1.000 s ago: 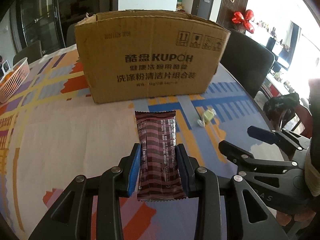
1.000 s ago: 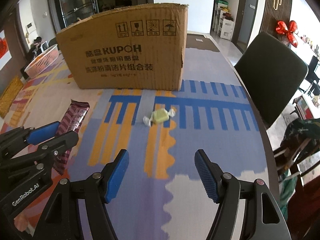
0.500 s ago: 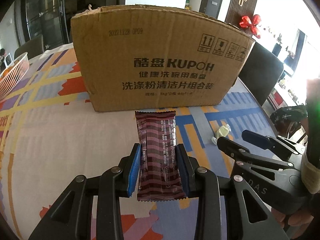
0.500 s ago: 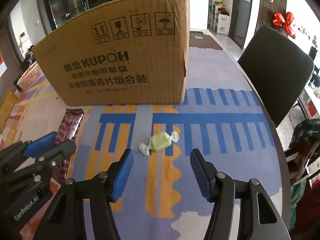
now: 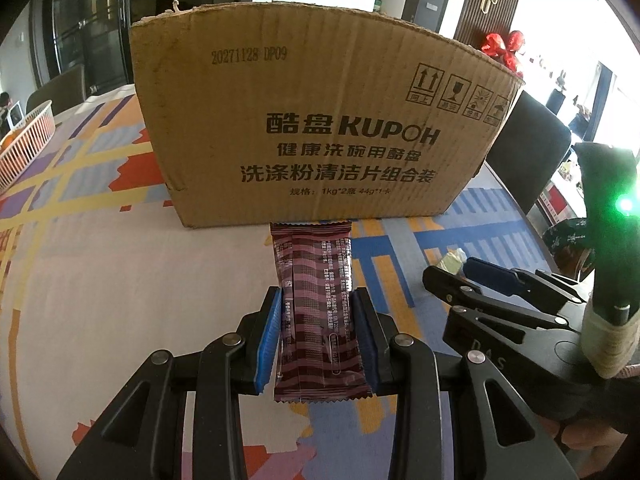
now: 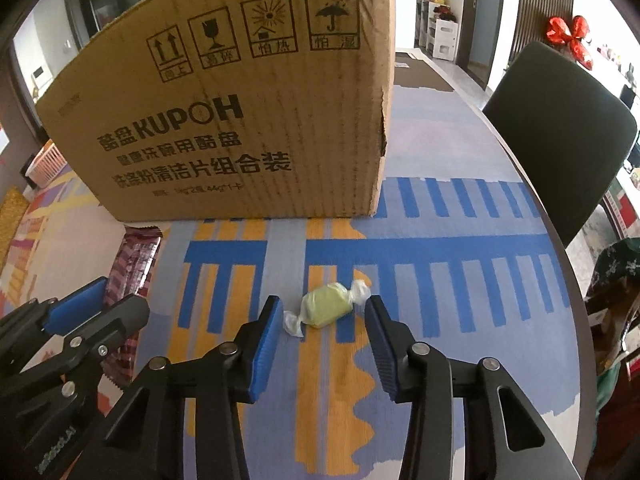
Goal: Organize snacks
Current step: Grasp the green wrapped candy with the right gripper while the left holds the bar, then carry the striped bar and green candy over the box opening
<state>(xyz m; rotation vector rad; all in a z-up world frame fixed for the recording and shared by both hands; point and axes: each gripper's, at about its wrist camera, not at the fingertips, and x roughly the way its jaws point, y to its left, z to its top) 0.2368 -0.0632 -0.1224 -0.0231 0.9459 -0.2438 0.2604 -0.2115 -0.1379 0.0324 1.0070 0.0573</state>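
Observation:
My left gripper [image 5: 316, 300] is shut on a dark red striped snack bar [image 5: 316, 308], held lengthwise with its far end close to the front wall of a brown cardboard box [image 5: 320, 120]. The bar [image 6: 134, 268] and the left gripper [image 6: 96, 308] also show in the right wrist view. My right gripper [image 6: 322, 306] is open with its fingers either side of a yellow-green wrapped candy [image 6: 326, 310] lying on the patterned tablecloth, just before the box's right corner [image 6: 240, 112]. In the left wrist view the right gripper [image 5: 464, 274] partly hides the candy [image 5: 450, 260].
The table [image 6: 460, 288] carries a colourful cloth and its curved edge runs on the right. A dark chair [image 6: 560, 132] stands beyond that edge. A pink-white basket [image 5: 24, 140] sits at the far left. A person's patterned clothing [image 6: 616, 280] is at the right.
Both grippers have moved forward toward the box. The right gripper has come around the candy and narrowed its opening. The left gripper still holds the bar.

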